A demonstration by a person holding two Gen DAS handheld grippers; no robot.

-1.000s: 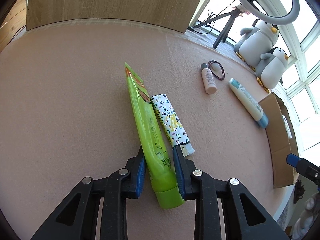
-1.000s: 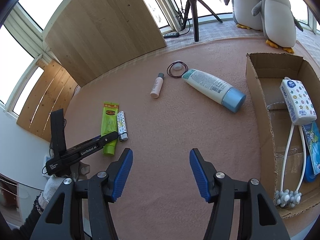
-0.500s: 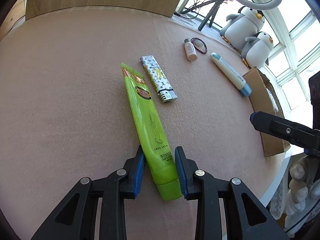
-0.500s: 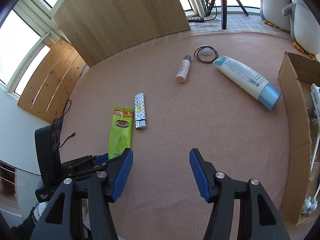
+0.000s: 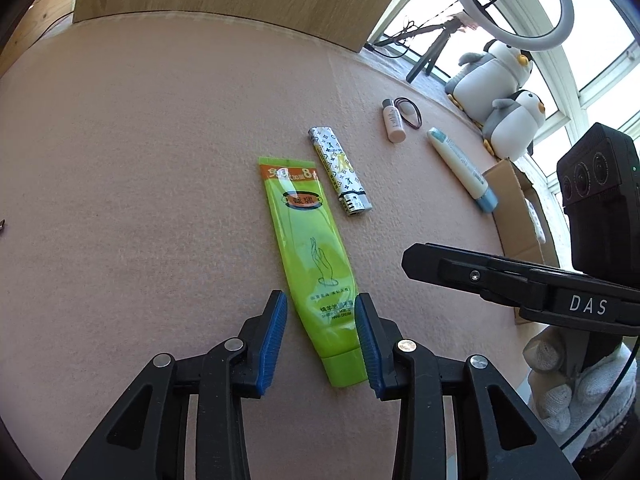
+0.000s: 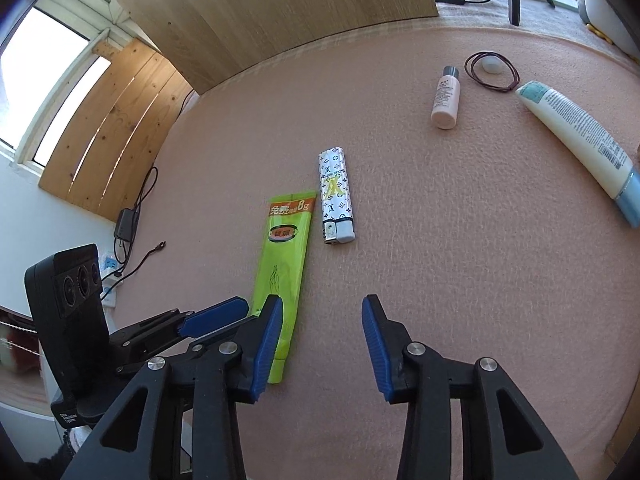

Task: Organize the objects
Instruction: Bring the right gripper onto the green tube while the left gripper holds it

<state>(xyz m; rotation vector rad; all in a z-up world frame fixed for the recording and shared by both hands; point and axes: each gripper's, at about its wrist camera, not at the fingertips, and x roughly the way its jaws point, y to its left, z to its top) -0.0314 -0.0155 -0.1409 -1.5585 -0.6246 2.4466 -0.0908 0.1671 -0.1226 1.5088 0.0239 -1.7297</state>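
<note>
My L gripper (image 5: 321,322) sits w/ jaws apart astride the cap end of the green hand cream tube (image 5: 310,248), flat on the pink mat (image 5: 140,160); pad contact unclear. R gripper (image 6: 320,338) spread wide, holding nothing. Patterned lighter (image 5: 339,176) just right of tube.

Green tube (image 5: 310,248) reads "HAND CREAM" near its cap, "8g" (image 6: 305,204) at the twelve o'clock end; "DAS" (image 5: 588,305) on the right gripper's arm at three o'clock
</note>
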